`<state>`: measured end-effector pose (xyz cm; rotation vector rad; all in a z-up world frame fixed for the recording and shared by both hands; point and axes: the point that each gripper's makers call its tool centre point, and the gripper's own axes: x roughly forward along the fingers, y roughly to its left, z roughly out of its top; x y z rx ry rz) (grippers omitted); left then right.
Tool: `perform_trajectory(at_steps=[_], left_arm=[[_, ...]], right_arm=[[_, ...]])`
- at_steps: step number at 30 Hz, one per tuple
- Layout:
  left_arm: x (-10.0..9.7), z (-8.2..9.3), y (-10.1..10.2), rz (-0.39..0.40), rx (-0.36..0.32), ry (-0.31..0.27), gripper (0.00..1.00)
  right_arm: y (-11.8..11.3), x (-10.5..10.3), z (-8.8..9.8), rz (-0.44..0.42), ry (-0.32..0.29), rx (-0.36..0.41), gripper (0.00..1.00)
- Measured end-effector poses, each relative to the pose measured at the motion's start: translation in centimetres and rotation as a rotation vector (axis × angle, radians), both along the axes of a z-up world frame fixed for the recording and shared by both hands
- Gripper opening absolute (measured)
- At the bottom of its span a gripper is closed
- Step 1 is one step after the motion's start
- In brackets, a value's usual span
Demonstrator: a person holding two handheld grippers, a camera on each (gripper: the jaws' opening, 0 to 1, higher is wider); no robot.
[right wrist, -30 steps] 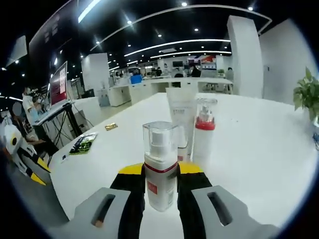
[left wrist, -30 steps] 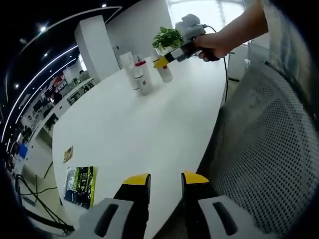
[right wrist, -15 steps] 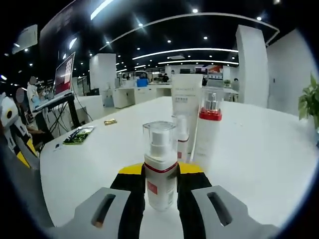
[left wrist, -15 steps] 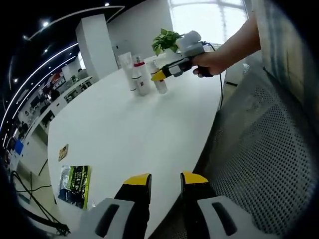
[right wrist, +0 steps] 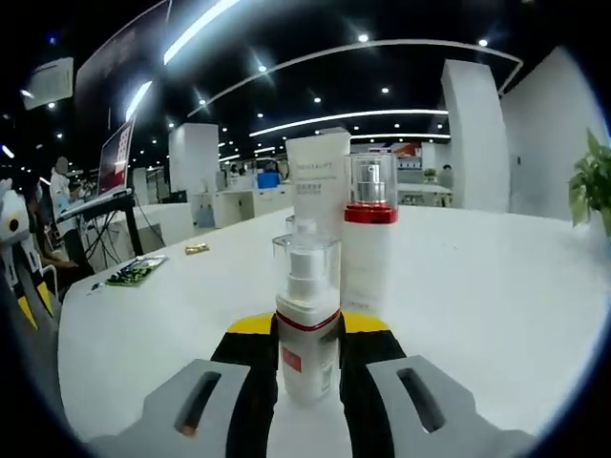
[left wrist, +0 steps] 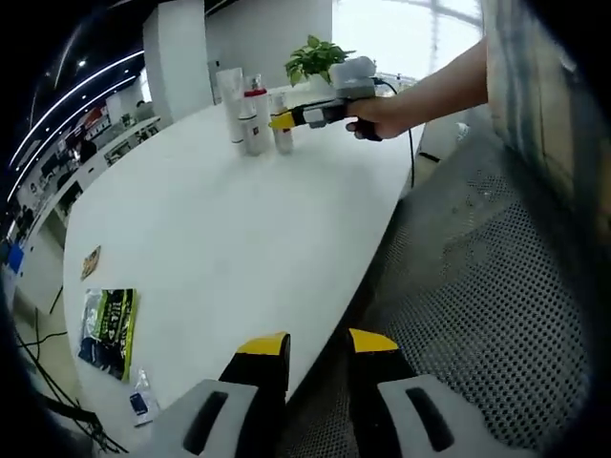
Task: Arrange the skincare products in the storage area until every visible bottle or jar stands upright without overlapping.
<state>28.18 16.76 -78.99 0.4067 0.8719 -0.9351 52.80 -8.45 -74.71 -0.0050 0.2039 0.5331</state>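
White plastic with a red band at the neck and a clear cap over the pump — so the small pump bottle (right wrist: 307, 320) looks, held upright between the yellow-tipped jaws of the right gripper (right wrist: 307, 355), which are closed against its sides. A small red label sits low on its front; the writing on it is too small to be read. Just behind it, two more products are seen standing on the white table (right wrist: 477, 315): a tall bottle with a red collar (right wrist: 368, 246) and a clear cap, and a white tube (right wrist: 318, 186) set upright on its cap, with a line of faint grey print near its top that cannot be made out. Three skincare products are thus counted, all upright and close together.

In the left gripper view the same group is seen at the far end of the table (left wrist: 220, 229), the tube (left wrist: 230, 92) and red-collared bottle (left wrist: 253, 119) side by side, and the small bottle (left wrist: 283, 134) held by the right gripper (left wrist: 284, 121) in a person's hand (left wrist: 374, 116). The left gripper (left wrist: 318, 355) is held near the table's near edge, well apart from the bottles, its jaws slightly parted with nothing between them. One green printed packet (left wrist: 107, 326) and one small sachet (left wrist: 91, 260) lie on the near part of the table; their print is illegible. A grey mesh chair back (left wrist: 487, 315) stands beside the table.
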Motion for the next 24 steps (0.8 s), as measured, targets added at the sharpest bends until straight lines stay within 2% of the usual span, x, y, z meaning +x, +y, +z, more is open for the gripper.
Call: perform_trajectory(at_steps=[5, 6, 17, 23, 24], left_arm=[[-0.1, -0.4, 0.2, 0.0, 0.019, 0.008, 0.23], [-0.2, -0.4, 0.2, 0.0, 0.022, 0.01, 0.23], [-0.5, -0.7, -0.1, -0.021, 0.034, 0.016, 0.23], [-0.5, -0.8, 0.1, -0.02, 0.043, 0.018, 0.23], [-0.5, -0.8, 0.0, -0.019, 0.042, 0.019, 0.23]], right_arm=[[0.2, 0.0, 0.1, 0.051, -0.022, -0.014, 0.22], [0.0, 0.2, 0.0, 0.057, -0.03, -0.041, 0.22], [-0.5, 2.4, 0.1, 0.05, -0.031, -0.04, 0.22], [-0.5, 2.8, 0.2, 0.045, -0.012, -0.051, 0.22], [-0.7, 2.8, -0.6, 0.04, 0.026, -0.063, 0.23]])
